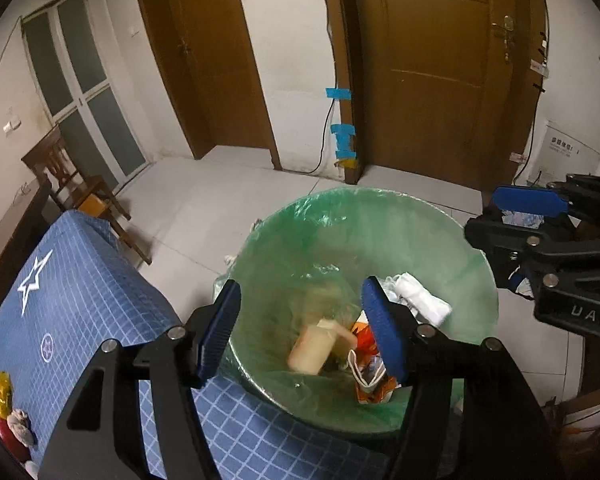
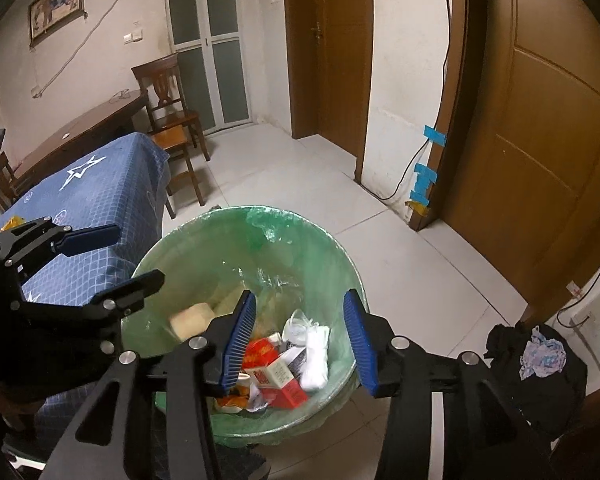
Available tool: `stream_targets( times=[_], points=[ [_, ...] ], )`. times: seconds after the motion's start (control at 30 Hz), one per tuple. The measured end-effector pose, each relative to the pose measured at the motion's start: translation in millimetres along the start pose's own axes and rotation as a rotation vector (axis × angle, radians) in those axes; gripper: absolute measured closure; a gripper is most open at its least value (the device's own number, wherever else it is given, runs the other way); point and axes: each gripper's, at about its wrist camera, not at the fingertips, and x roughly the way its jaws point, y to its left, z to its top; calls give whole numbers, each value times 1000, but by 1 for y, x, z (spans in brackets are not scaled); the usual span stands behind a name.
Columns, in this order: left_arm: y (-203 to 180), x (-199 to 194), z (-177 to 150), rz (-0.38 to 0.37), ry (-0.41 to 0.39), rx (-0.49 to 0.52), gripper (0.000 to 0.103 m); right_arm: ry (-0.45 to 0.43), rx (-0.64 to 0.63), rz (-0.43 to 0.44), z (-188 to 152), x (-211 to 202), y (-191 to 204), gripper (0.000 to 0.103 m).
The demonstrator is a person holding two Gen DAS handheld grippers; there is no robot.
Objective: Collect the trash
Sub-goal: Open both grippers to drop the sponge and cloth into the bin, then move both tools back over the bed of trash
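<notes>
A trash bin (image 1: 300,216) lined with a green bag stands on the floor beside the table; it also shows in the right wrist view (image 2: 204,232). A blurred cream bottle (image 1: 314,346) is inside the bin, apart from my fingers; it shows in the right wrist view too (image 2: 191,320). Red cartons (image 2: 274,376) and white crumpled paper (image 2: 314,354) lie at the bottom. My left gripper (image 1: 302,330) is open and empty above the bin. My right gripper (image 2: 300,344) is open and empty over the bin, also seen at the right edge of the left wrist view (image 1: 512,216).
The table with a blue checked cloth (image 1: 80,300) sits left of the bin and holds a gold wrapper (image 1: 1,394) and a red object (image 1: 8,438). A wooden chair (image 2: 172,120) stands behind it. A dark bundle with patterned cloth (image 2: 540,356) lies right of the bin. Brown doors are beyond.
</notes>
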Motion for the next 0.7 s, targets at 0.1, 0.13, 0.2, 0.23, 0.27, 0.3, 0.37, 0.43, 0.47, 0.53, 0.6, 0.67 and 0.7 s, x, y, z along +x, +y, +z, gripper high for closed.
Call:
stream_targets(
  times=[0.1, 0.13, 0.2, 0.23, 0.27, 0.3, 0.37, 0.43, 0.47, 0.53, 0.6, 0.67, 0.7],
  points=[
    [1, -1, -4, 1, 6, -16, 43, -4, 9, 3, -2, -1, -1, 56],
    [2, -3, -7, 1, 6, -19, 42, -6, 9, 2, -3, 0, -1, 56],
    [3, -4, -9, 7, 7, -26, 42, -12, 10, 5, -5, -2, -2, 56],
    [4, -6, -11, 13, 9, -29, 42, -16, 11, 7, -6, -3, -1, 56],
    [6, -7, -13, 20, 9, -32, 42, -20, 10, 10, -6, -4, 0, 56],
    [8, -8, -15, 29, 9, -37, 42, -24, 8, 10, -7, -5, 1, 56],
    [15, -12, -20, 48, 9, -55, 42, -36, 3, 11, -8, -7, 5, 56],
    [24, -18, -25, 65, 7, -79, 39, -47, -1, 16, -9, -10, 10, 56],
    [29, -22, -29, 72, 3, -90, 39, -53, -3, 18, -10, -11, 12, 56],
    [39, -29, -37, 96, -2, -113, 38, -67, -13, 23, -11, -14, 20, 55],
    [50, -36, -45, 112, -4, -133, 38, -82, -25, 29, -12, -15, 29, 54],
    [63, -43, -55, 131, -1, -169, 38, -87, -35, 42, -11, -15, 38, 54],
    [69, -47, -59, 135, -1, -186, 38, -88, -41, 50, -11, -14, 44, 54]
  ],
)
